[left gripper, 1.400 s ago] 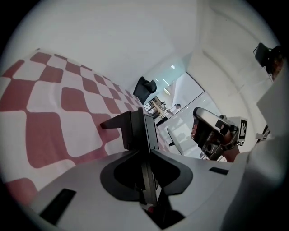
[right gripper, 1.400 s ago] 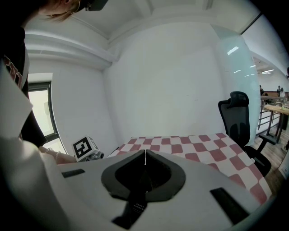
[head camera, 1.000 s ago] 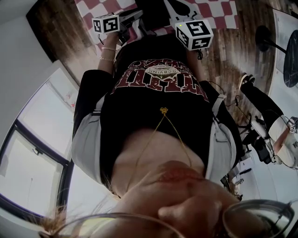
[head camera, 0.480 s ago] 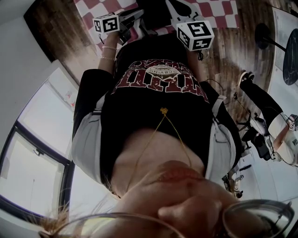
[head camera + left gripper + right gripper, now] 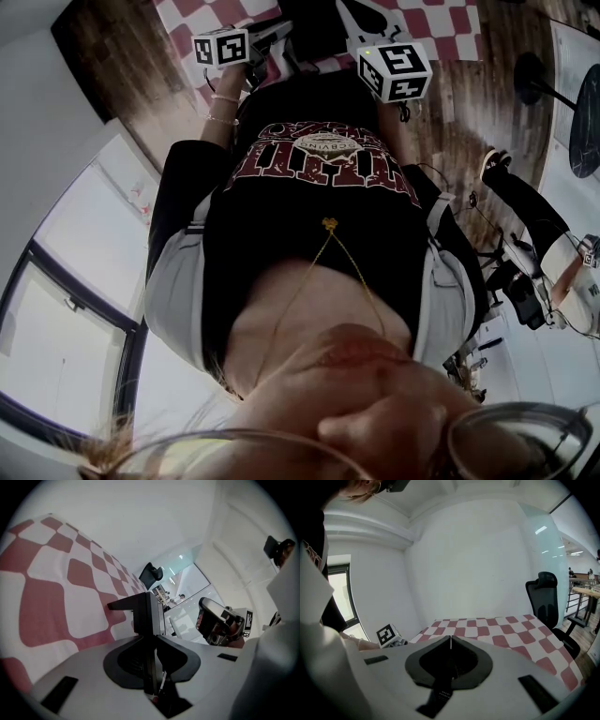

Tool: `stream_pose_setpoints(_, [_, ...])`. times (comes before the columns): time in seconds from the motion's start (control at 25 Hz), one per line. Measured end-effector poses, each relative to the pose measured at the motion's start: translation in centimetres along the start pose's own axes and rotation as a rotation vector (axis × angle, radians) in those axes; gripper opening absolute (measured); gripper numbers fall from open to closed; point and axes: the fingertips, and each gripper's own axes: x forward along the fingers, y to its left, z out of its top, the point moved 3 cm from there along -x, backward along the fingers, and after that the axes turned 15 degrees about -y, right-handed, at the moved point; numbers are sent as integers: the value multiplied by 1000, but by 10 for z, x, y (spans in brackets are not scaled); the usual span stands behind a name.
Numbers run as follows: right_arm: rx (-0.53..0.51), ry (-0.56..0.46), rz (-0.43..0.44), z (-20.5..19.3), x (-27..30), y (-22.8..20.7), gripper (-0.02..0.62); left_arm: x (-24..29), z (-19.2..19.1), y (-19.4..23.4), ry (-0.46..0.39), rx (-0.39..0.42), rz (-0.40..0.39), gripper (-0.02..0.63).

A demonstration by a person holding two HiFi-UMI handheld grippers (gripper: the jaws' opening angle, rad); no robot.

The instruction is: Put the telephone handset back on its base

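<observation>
One pendant necklace (image 5: pixel 329 223), in the head view alone.

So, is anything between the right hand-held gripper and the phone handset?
No handset or base shows in any view. Ahead of the right hand-held gripper only bare checked tablecloth shows, so nothing visible blocks it.
</observation>
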Motion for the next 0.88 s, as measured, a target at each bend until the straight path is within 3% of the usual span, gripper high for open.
stream_pose_setpoints(0.24, [-3,-8,27,0,1,5,21,-1,-1,-3,75,179,137,98])
stream_pose_setpoints(0.72, [-17,-6,65,-2,-4,-2,21,-2,-10,-3,44,320,347,111])
stream_pose_setpoints(0.88, [-20,0,76,-4,-6,-3,21,-3,-1,-16,40,408,399,126])
